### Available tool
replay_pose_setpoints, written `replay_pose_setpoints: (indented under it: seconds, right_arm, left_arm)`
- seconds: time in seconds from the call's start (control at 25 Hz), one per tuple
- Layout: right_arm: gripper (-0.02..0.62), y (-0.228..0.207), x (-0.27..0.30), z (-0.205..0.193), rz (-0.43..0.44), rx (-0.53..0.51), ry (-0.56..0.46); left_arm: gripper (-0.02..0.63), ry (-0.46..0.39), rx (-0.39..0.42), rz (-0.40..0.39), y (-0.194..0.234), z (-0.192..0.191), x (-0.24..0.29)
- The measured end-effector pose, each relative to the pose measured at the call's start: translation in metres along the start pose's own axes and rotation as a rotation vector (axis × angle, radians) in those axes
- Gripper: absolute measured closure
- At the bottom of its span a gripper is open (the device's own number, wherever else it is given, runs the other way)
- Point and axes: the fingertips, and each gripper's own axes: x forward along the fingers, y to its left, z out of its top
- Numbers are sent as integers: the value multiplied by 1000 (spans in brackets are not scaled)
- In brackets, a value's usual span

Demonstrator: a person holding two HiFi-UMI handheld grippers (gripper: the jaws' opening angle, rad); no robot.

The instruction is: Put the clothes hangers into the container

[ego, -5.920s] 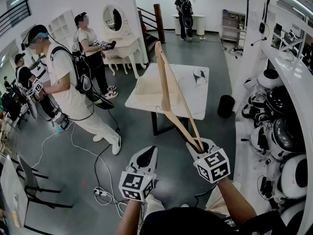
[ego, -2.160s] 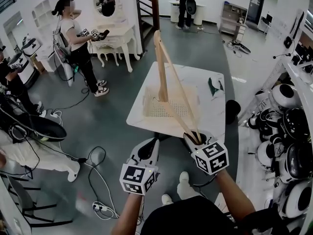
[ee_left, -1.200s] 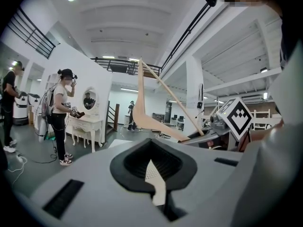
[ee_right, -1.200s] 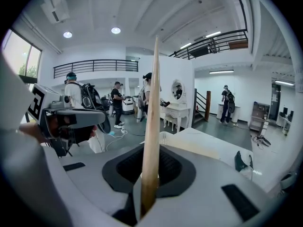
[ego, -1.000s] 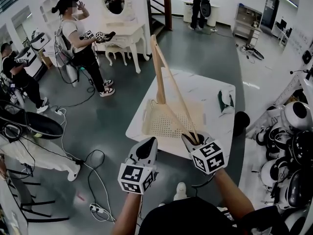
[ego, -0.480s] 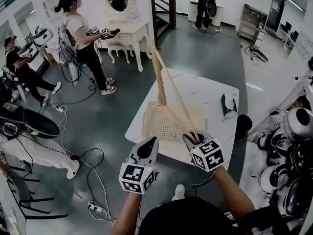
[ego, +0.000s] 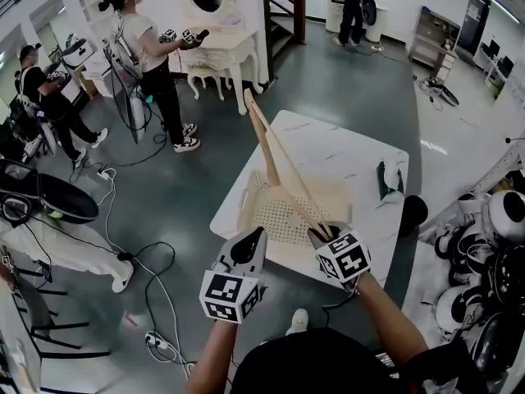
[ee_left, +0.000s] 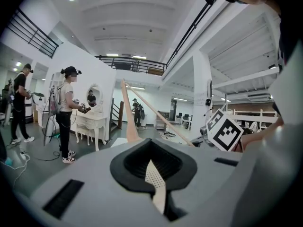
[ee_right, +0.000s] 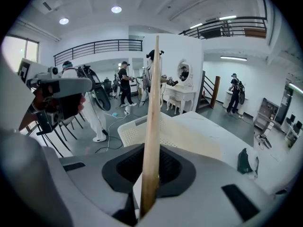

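Observation:
A wooden clothes hanger (ego: pixel 275 158) sticks up and away from my right gripper (ego: pixel 321 235), which is shut on its lower end. In the right gripper view the hanger (ee_right: pixel 152 126) rises straight out from between the jaws. Beyond it, a cream perforated basket (ego: pixel 267 212) sits on the near left part of a white marble table (ego: pixel 344 150); the basket (ee_right: pixel 142 129) also shows just past the jaws. My left gripper (ego: pixel 250 240) hovers beside the right one at the table's near edge, its jaws together and holding nothing. From the left gripper view the hanger (ee_left: pixel 130 112) stands ahead.
A dark green object (ego: pixel 387 180) lies on the table's right side, with a black bin (ego: pixel 414 212) on the floor beside it. Round white devices (ego: pixel 492 245) crowd the right. People stand at the far left near a white dressing table (ego: pixel 217 48). Cables (ego: pixel 156 269) trail on the floor.
The table and basket have drawn closer beneath the grippers. The hanger stays gripped in the right gripper, now leaning over the basket. The left gripper keeps its place.

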Motion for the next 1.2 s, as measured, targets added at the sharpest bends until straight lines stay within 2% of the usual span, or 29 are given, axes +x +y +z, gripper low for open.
replay_pose_setpoints:
  seconds: [0.64,1.2]
  right_arm:
    - [535,-4,36,-58,52,4,182]
    - [535,-4,48,-77,55,-23,253]
  left_arm:
    - [606,37,-15,2,-4,-15,13]
    - [607,44,-21,12,-1,-19,13]
